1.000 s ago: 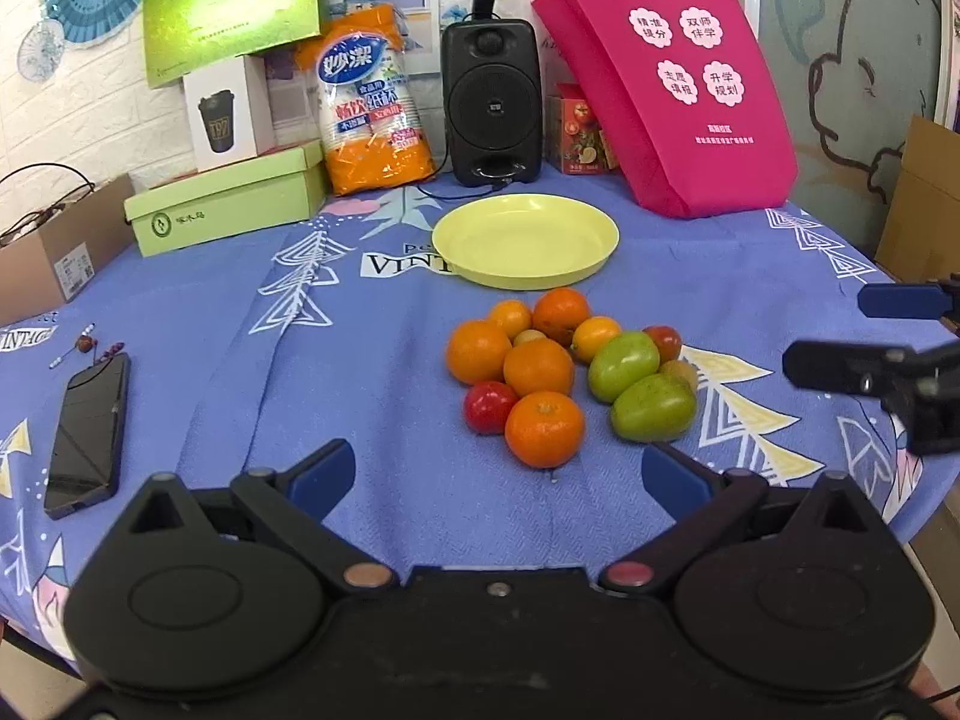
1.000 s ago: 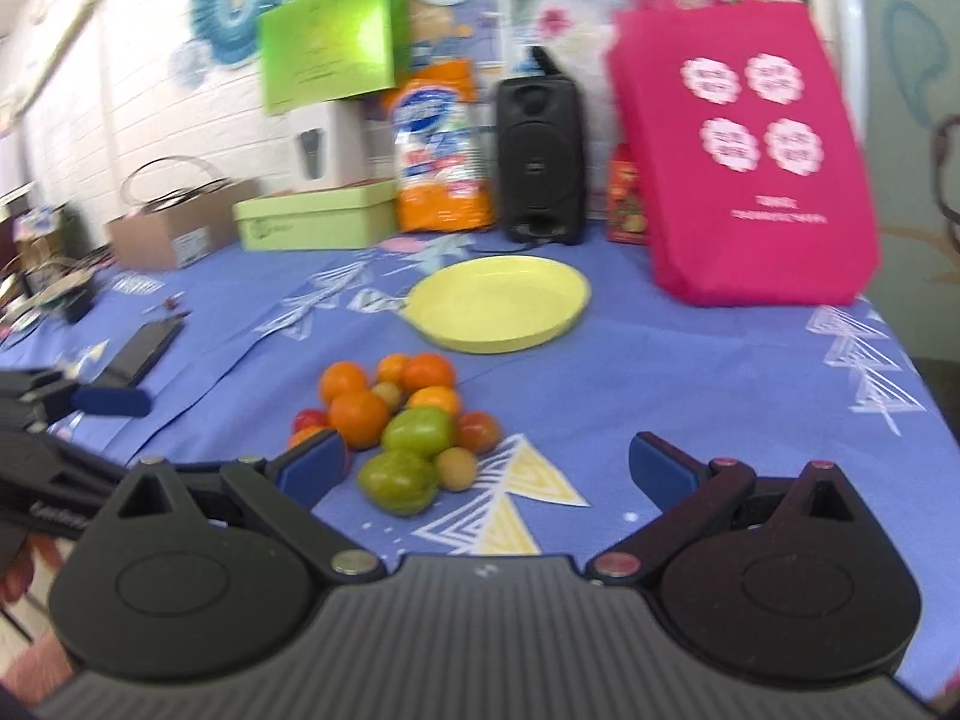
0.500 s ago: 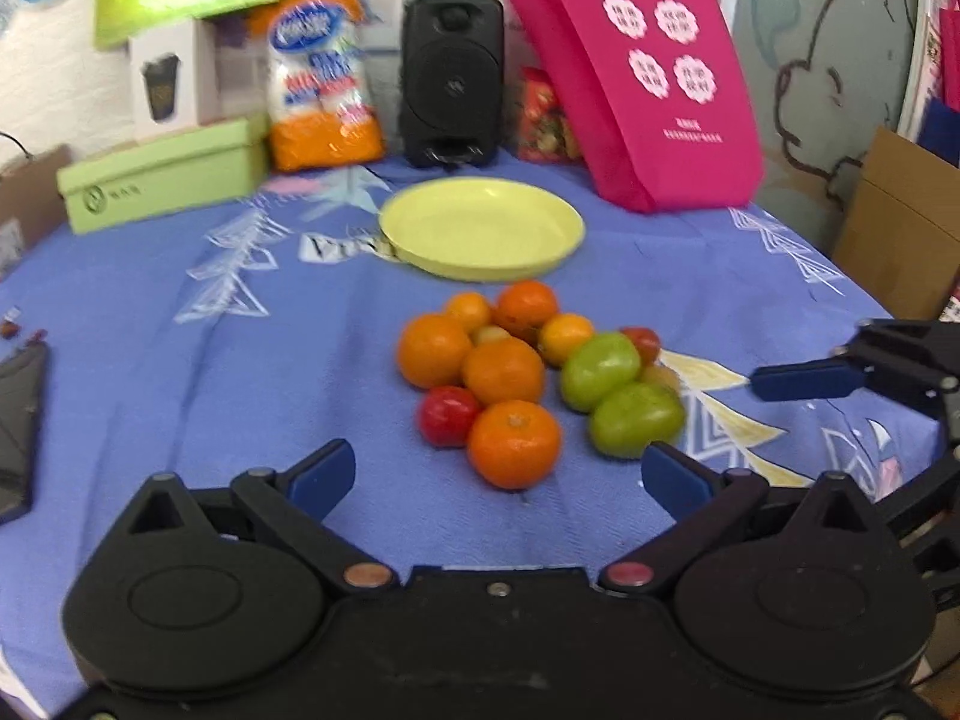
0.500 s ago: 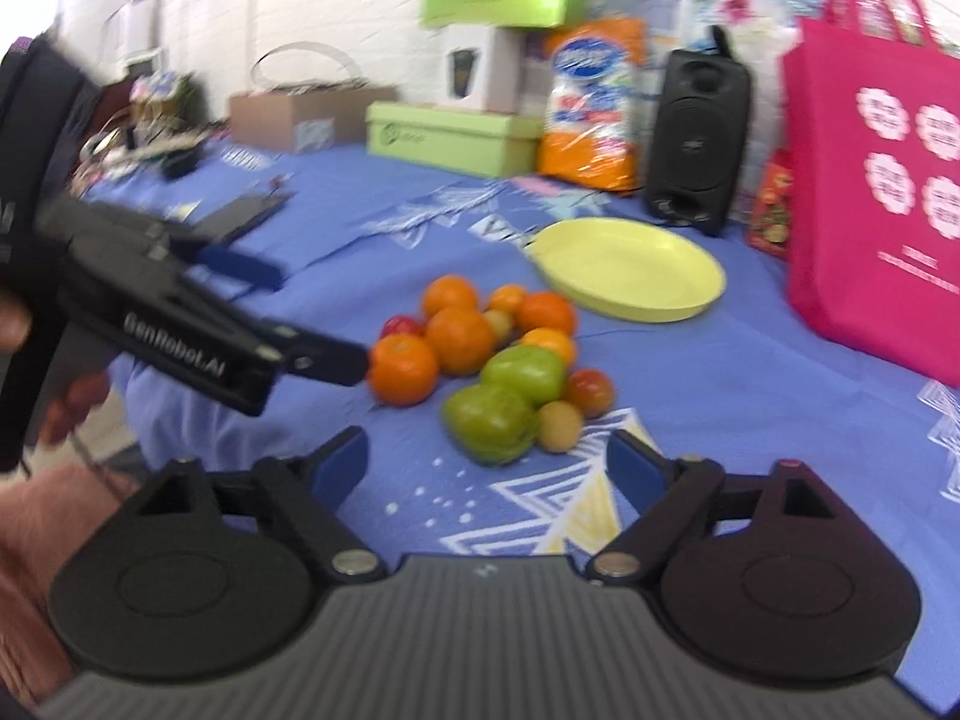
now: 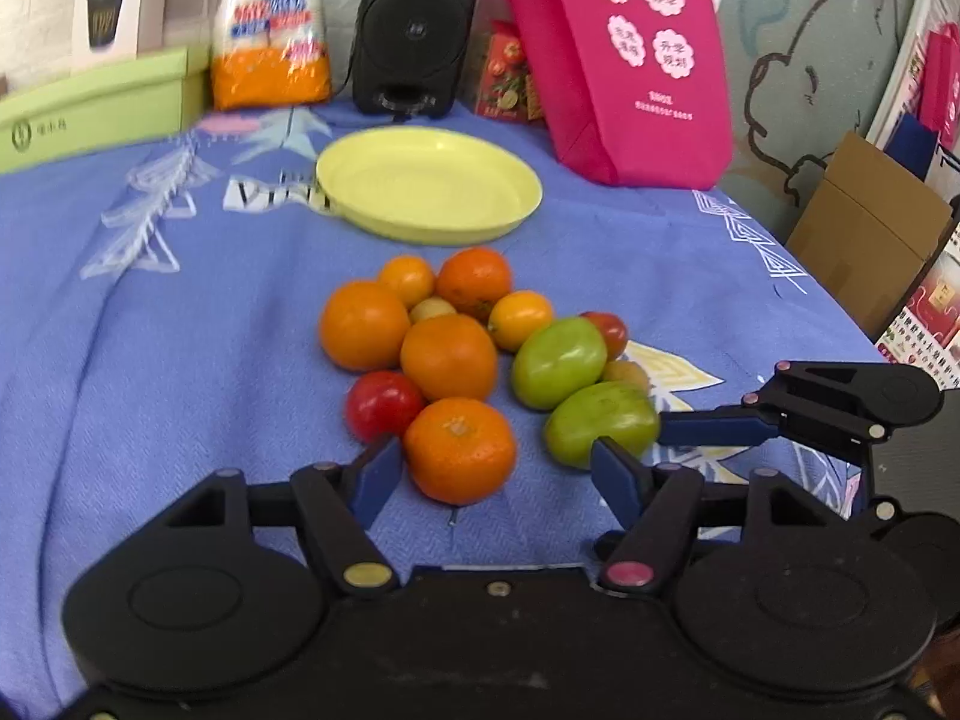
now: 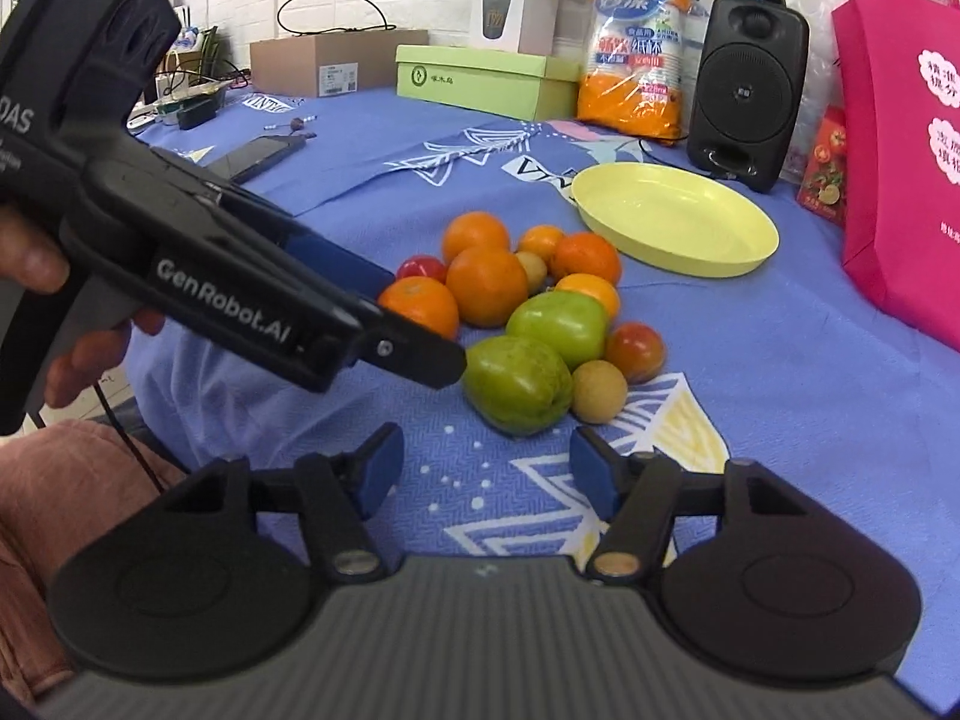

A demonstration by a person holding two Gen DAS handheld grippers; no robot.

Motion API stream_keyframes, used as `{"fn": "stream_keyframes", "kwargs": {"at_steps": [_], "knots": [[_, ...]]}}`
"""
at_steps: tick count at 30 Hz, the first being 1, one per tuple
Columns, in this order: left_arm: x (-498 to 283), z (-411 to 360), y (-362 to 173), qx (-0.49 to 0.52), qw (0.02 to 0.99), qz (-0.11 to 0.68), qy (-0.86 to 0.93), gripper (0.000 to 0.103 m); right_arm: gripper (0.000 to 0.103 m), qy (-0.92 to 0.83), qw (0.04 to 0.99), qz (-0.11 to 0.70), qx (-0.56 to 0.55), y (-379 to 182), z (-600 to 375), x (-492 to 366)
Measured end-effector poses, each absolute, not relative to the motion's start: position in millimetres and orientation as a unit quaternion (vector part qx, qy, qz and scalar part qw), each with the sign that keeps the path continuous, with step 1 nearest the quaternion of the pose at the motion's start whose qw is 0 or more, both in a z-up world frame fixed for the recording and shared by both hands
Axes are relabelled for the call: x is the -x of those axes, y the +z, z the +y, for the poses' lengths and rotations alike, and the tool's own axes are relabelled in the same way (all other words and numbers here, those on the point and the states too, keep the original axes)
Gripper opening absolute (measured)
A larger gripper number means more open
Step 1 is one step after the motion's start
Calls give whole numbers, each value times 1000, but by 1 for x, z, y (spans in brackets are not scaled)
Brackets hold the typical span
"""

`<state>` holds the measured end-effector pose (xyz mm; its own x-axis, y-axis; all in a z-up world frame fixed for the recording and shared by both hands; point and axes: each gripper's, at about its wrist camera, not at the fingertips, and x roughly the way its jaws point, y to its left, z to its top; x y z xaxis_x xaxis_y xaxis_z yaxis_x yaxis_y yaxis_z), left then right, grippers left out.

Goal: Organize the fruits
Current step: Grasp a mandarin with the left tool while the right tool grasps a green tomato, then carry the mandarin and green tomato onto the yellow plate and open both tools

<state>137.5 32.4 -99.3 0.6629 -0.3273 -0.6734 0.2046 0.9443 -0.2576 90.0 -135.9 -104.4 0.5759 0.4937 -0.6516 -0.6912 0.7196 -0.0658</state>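
Fruit pile [image 5: 474, 354] mid-table, yellow plate [image 5: 429, 183] behind

Both grippers matte black, blue finger pads [image 5: 377, 480]. Left gripper [image 6: 414, 324] has white "GenRobot.AI" lettering, thin black cable below. Bare-skinned hand [image 6: 72, 324], pinkish-brown fabric underneath. Brass and pink pivot screws.

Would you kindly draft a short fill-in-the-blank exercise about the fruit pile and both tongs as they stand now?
1. The yellow plate holds ____ fruit.
2. Both the left tongs and the right tongs are ____.
3. The fruit nearest the right tongs is ____ in colour.
4. The fruit nearest the left tongs is ____ in colour.

Missing words: no; open; green; orange
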Motion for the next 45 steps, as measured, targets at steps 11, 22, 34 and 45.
{"fn": "stream_keyframes", "kwargs": {"at_steps": [11, 22, 34, 45], "knots": [[-144, 36, -101, 48, 912, 386, -129, 69, 61, 327, 884, 302, 144, -111, -126, -105], [-147, 38, -101, 65, 908, 390, -143, 38, 39, 330, 883, 302, 142, -108, -126, -109], [-133, 39, -75, 42, 919, 361, -153, 38, 39, 336, 879, 305, 147, -99, -128, -104], [-164, 52, -45, 39, 929, 344, -132, 38, 39, 330, 895, 260, 148, -58, -135, -113]]}}
